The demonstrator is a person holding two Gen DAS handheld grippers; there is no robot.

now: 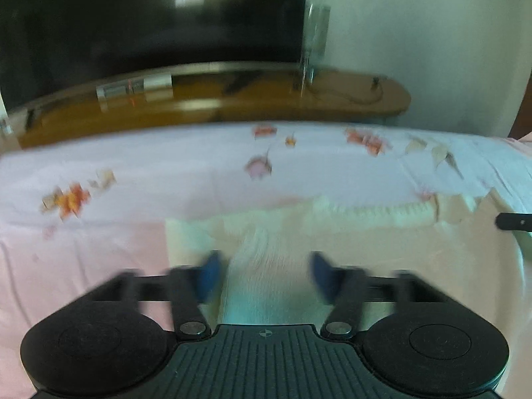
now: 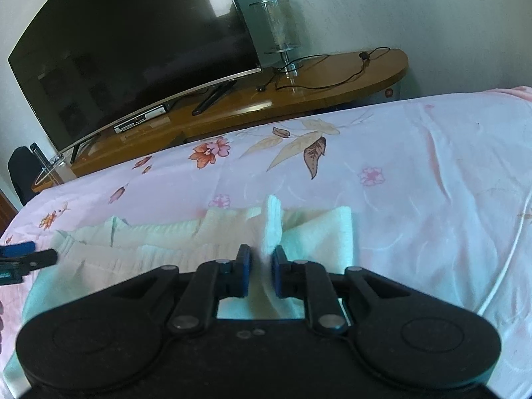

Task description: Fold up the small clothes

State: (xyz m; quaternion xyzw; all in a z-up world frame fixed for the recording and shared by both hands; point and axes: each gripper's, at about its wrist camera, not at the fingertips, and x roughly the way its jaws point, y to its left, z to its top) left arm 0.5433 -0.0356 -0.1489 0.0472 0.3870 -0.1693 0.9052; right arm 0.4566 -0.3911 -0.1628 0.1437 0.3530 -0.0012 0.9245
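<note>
Cream knit garment (image 2: 206,232) on bedsheet (image 2: 415,166): right gripper (image 2: 261,271) pinches its raised fold; left gripper (image 1: 264,276) parted, fabric between, ungripped. Risk: fold slipping, layers dragging askew.

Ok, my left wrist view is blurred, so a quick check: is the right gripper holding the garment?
Observer: Yes. The right gripper pinches a raised fold of the garment.
Operator: Where along it?
Observer: Near its right end in the right wrist view. The left gripper is at the far left end.
Operator: Does the fold stand up?
Observer: Yes, a peak of cloth rises above the pads.
</note>
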